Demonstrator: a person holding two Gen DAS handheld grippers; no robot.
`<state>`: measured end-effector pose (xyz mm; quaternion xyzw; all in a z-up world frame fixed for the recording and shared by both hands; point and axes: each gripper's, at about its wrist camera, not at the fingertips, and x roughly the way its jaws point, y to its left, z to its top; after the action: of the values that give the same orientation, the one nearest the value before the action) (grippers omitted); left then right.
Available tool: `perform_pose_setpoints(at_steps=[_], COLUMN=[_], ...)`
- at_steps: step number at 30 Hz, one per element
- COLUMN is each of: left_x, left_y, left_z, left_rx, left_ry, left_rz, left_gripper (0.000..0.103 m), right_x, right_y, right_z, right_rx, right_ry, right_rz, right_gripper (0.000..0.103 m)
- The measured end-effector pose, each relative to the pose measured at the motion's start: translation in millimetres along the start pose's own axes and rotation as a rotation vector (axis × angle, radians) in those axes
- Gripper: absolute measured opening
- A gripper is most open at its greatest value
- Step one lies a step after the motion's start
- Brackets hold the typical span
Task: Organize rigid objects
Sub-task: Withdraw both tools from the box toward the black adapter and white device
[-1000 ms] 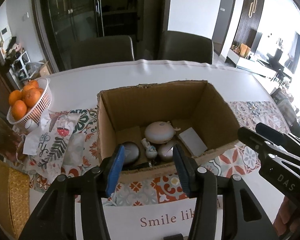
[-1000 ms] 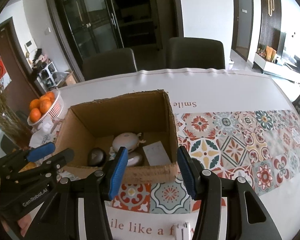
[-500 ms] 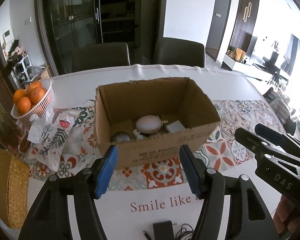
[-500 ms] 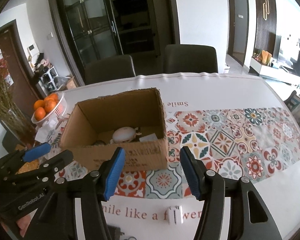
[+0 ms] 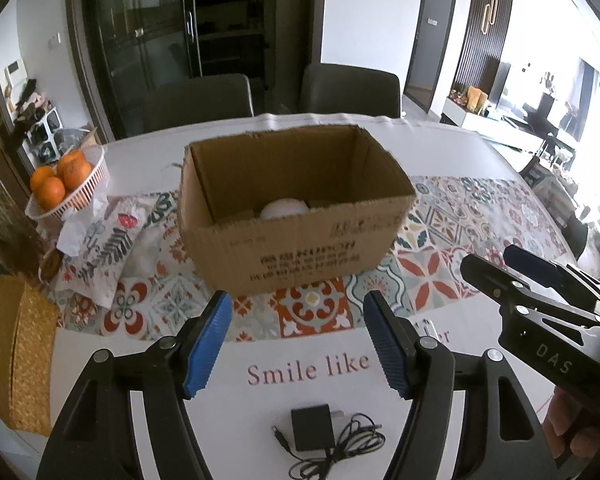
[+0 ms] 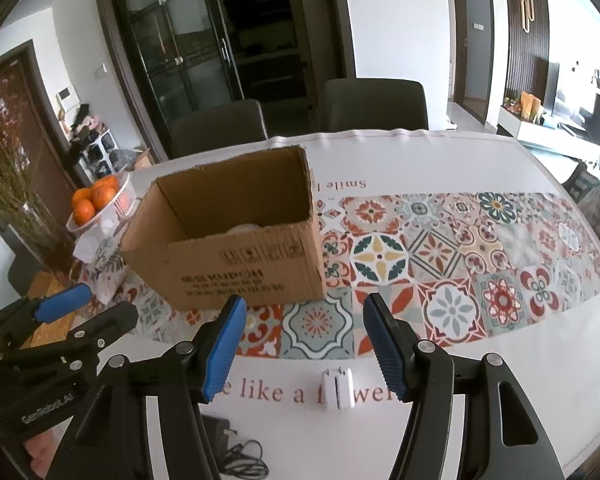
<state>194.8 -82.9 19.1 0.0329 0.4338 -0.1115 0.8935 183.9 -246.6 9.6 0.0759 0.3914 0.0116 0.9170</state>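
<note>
An open cardboard box [image 5: 296,236] stands on the patterned table runner; it also shows in the right wrist view [image 6: 236,256]. A white round object [image 5: 284,208] peeks over its front wall. A black power adapter with cable [image 5: 314,430] lies on the white tablecloth below my left gripper [image 5: 298,344], which is open and empty. A small white plug [image 6: 337,390] lies between the fingers of my right gripper [image 6: 304,348], which is open and empty. The adapter's edge shows in the right wrist view [image 6: 220,436].
A white basket of oranges [image 5: 66,184] and a patterned cloth [image 5: 108,240] lie left of the box. A woven yellow mat [image 5: 16,344] sits at the left edge. Two dark chairs [image 5: 198,100] stand behind the table. A vase of dried stems [image 6: 28,216] is at left.
Both grippers have pulled back and down from over the box toward the table's near edge. The adapter and the white plug have come into view. Both stay open.
</note>
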Motion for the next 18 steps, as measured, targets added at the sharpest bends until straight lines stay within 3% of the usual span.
perform_pose_setpoints(at_steps=[18], left_x=[24.7], left_y=[-7.6], left_z=[-55.1], left_rx=[-0.033], left_ry=[0.151], left_rz=[-0.025], left_gripper=[0.067], right_x=[11.0], right_y=[-12.1], right_z=[-45.8], right_rx=[-0.006], right_ry=[0.08], right_rz=[-0.002], right_gripper=[0.062])
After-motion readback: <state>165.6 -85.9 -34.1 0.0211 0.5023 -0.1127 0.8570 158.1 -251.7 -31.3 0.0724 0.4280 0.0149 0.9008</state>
